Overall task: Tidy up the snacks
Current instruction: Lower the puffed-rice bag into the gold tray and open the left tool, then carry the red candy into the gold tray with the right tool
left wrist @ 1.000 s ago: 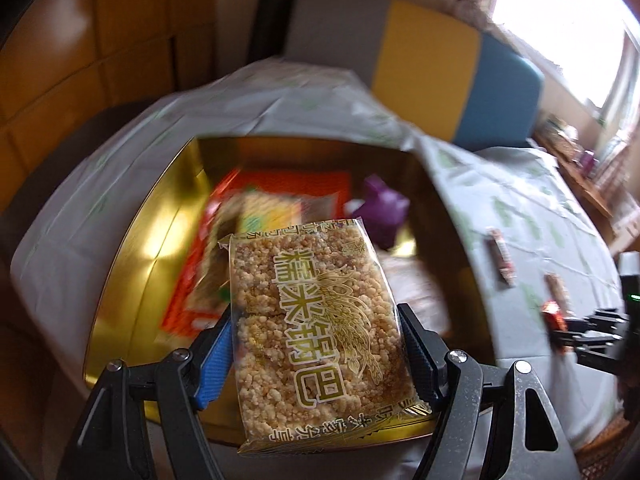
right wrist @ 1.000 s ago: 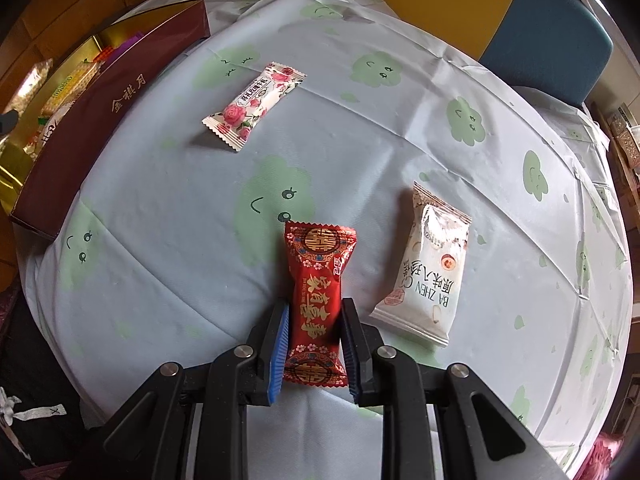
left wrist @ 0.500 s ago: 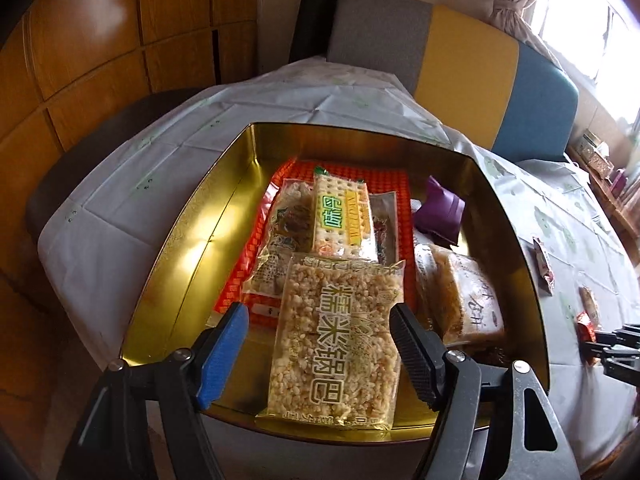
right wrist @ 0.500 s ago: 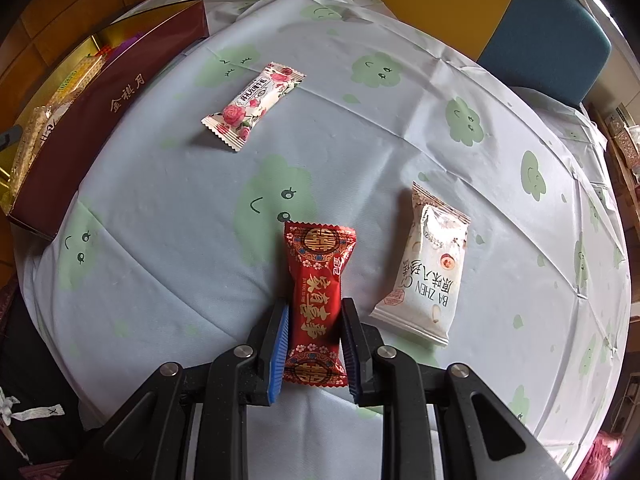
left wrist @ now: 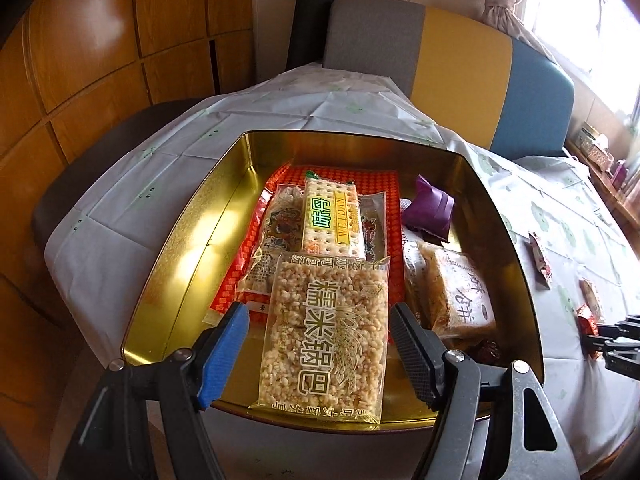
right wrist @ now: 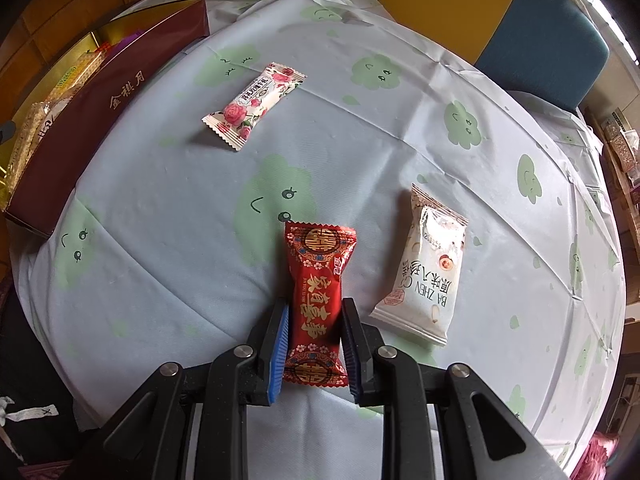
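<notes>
A gold tin (left wrist: 192, 216) with maroon outer walls (right wrist: 100, 120) holds several snack packs. A clear pack of puffed rice cake (left wrist: 324, 336) lies at the tin's near edge, between the fingers of my left gripper (left wrist: 320, 344), which is open and not touching it. Behind it lie a cracker pack (left wrist: 330, 216) and a purple sachet (left wrist: 428, 210). My right gripper (right wrist: 314, 332) is shut on a red candy pack (right wrist: 318, 292) resting on the tablecloth. A rose-print pack (right wrist: 254, 104) and a white pack (right wrist: 426, 268) lie on the cloth.
The round table has a pale cloth with green cloud faces (right wrist: 276, 200). A grey, yellow and blue bench back (left wrist: 460, 68) stands behind it. Wood panelling (left wrist: 100, 52) is on the left. A shelf with small items (left wrist: 600, 152) is at the far right.
My left gripper has opened and let go of the rice cake pack, which now lies in the tin's near edge. The right gripper has stayed shut on the red pack, unmoved.
</notes>
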